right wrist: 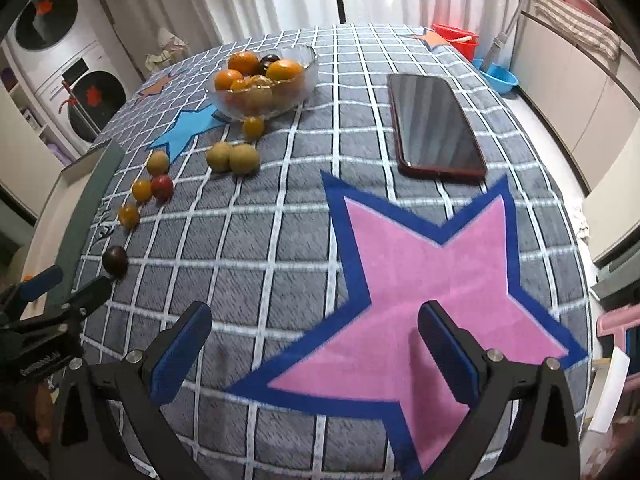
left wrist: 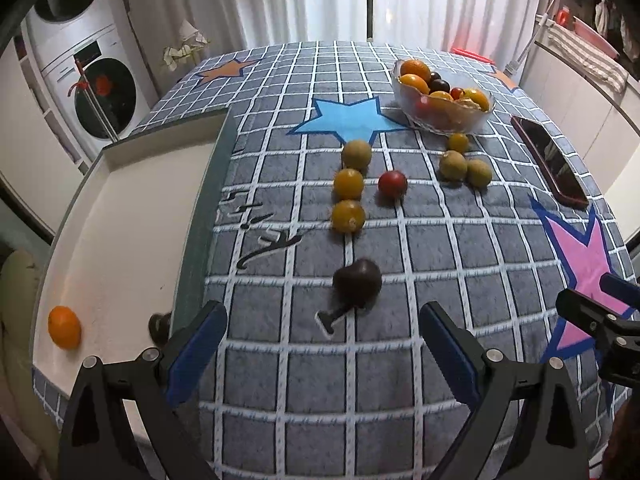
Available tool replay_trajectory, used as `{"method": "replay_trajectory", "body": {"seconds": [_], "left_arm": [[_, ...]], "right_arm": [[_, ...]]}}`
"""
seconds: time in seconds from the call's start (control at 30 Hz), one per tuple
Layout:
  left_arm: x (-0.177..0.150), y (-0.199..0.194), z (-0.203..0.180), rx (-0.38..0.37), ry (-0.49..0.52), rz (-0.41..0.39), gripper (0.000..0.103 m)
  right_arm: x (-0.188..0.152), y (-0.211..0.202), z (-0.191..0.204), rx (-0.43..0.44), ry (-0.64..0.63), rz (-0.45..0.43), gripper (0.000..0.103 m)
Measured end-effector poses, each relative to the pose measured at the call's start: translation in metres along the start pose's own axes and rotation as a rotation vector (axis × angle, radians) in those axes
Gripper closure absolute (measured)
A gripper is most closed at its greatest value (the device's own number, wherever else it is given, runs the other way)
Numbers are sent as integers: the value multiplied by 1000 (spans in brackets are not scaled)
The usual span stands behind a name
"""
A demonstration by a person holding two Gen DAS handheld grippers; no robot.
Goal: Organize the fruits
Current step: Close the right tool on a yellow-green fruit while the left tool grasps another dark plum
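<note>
My left gripper is open and empty, just short of a dark purple fruit on the checked cloth. Beyond it lie two yellow fruits, a green one, a red one and several more near a glass bowl full of fruit. A white tray on the left holds an orange fruit and a dark fruit. My right gripper is open and empty over the pink star. The dark fruit and the bowl show at its left.
A dark phone lies at the right of the cloth, also in the left wrist view. Washing machines stand at the left, curtains behind. A red bucket and a blue basin sit beyond the table's far right edge.
</note>
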State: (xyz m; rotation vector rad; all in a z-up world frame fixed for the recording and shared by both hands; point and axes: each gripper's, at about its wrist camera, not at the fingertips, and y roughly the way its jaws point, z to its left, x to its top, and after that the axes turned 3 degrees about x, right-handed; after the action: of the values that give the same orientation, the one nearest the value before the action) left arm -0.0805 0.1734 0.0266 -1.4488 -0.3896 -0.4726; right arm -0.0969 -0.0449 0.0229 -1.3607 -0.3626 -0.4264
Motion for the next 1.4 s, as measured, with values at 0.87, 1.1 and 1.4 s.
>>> {"method": "replay_trajectory", "body": {"seconds": [0.87,1.1,1.4], "left_arm": [[17,34,-9,-5,-41,32,26],[16,34,-6,-31,-63,27,33],[14,29,-7,-58,-53,6,68]], "right_arm": [[77,74,52,15,-165,1,10],[82,76,60,-4,-191,-40,37],[77,65,47,54,-135,-55,75]]}}
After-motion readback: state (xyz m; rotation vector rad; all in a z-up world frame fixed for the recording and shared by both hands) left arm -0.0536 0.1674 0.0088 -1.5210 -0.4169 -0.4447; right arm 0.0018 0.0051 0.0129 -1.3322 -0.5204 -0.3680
